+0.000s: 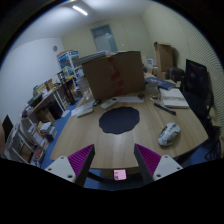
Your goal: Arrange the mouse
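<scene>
A grey mouse (170,133) lies on the wooden table (95,138), to the right of a dark round mouse mat (119,120). My gripper (114,160) hovers above the table's near edge, open, with nothing between its purple-padded fingers (82,159). The mat lies straight ahead beyond the fingers. The mouse sits ahead and to the right of the right finger, off the mat.
A large cardboard box (116,76) stands at the table's far side behind the mat. Papers (172,98) and a dark monitor (196,75) are at the far right. Cluttered shelves and desks (45,105) fill the room to the left.
</scene>
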Available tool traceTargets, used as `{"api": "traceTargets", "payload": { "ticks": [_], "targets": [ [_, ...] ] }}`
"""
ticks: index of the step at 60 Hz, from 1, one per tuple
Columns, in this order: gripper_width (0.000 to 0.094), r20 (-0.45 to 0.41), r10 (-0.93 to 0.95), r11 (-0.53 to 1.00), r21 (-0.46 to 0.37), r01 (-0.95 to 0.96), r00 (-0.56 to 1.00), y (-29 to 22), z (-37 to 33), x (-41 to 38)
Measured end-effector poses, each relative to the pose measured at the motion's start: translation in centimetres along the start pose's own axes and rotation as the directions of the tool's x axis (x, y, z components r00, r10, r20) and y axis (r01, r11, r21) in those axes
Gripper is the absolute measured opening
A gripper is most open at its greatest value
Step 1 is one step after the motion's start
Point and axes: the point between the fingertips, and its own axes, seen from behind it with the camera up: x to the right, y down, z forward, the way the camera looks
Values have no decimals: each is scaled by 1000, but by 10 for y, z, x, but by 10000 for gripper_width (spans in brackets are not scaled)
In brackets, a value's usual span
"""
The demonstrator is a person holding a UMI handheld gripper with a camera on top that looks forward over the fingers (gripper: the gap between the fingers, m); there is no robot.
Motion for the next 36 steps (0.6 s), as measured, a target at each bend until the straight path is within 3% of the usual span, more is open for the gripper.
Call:
{"api": "traceTargets", "payload": {
  "ticks": [15,21,36],
  "targets": [
    [819,-99,4,1000,0,-4,995,13,-6,79],
    [817,-167,-13,1000,13,15,986,12,6,129],
    [817,-217,-24,1000,8,27,976,18,68,209]
  ]
}}
